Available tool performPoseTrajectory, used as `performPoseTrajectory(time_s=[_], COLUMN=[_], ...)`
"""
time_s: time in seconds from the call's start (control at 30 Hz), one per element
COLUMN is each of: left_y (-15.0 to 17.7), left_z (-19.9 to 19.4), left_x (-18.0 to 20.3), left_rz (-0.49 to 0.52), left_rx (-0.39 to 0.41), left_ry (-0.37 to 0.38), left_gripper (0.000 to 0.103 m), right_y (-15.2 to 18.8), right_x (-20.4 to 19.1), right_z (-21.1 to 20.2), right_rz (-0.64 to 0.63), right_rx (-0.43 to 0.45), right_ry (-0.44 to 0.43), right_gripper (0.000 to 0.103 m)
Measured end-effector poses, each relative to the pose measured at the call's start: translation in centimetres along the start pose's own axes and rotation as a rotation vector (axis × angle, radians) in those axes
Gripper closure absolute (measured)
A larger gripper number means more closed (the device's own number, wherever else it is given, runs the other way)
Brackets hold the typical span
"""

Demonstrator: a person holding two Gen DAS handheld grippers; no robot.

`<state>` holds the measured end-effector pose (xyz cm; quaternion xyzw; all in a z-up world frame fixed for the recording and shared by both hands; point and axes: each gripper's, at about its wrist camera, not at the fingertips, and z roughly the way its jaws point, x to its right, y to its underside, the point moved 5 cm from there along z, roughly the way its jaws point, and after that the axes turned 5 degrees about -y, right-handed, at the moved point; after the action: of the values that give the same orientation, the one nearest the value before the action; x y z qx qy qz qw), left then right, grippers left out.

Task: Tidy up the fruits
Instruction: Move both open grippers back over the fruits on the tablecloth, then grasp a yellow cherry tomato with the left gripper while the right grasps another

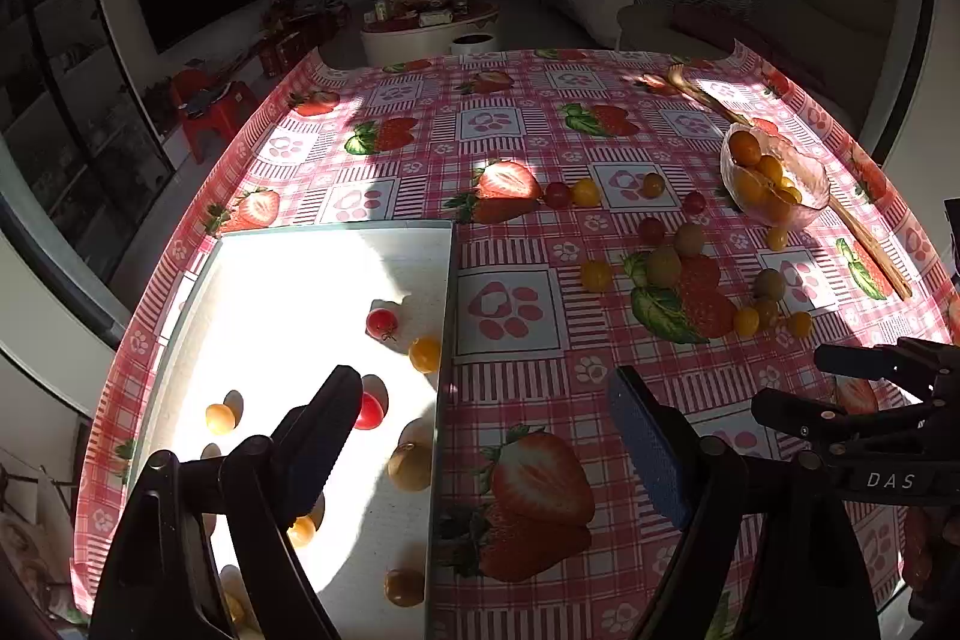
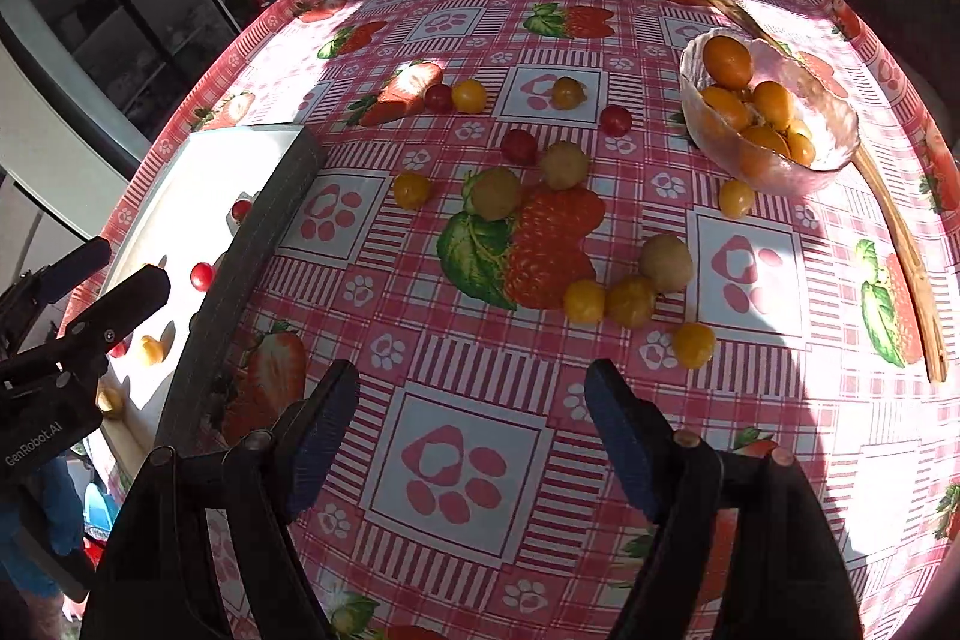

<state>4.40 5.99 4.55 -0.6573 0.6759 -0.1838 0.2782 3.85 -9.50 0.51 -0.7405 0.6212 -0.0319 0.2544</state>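
The left wrist view looks forward and down from above the near left of the bench covered in pink strawberry-print cloth [image 1: 522, 232], over the white rectangular tray [image 1: 312, 280]. The right wrist view sits further right and lower, closer to the cloth. Both share the clear glass bowl of orange fruits [image 1: 774, 184] [image 2: 771, 124], the tray [image 2: 198, 172] and the loose fruits between them.
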Motion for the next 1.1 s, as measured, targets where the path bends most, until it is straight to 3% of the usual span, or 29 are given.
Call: performPoseTrajectory(time_s=[0.17, 0.37, 0.87, 0.97, 1.1], left_y=[-0.4, -0.7, -2.6, -2.9, -3.3], left_z=[2.0, 4.9, 10.6, 11.1, 11.3], left_x=[3.0, 5.3, 6.1, 6.0, 6.4], left_rz=[-0.018, -0.004, 0.036, 0.027, 0.016], left_rx=[-0.029, -0.058, -0.051, -0.036, -0.039], left_ry=[0.035, 0.008, -0.048, -0.036, 0.016], left_gripper=[0.018, 0.018, 0.018, 0.019, 0.042], right_y=[1.4, 2.3, 0.8, 0.4, -0.1], right_x=[4.2, 7.1, 7.0, 6.7, 6.1], right_z=[-1.2, -1.7, 0.6, 1.0, 1.4], right_rz=[0.062, 0.083, -0.023, -0.051, -0.079], right_rx=[0.018, 0.037, 0.082, 0.090, 0.099], right_ry=[0.038, 0.086, 0.173, 0.200, 0.214], right_gripper=[0.022, 0.022, 0.023, 0.027, 0.042])
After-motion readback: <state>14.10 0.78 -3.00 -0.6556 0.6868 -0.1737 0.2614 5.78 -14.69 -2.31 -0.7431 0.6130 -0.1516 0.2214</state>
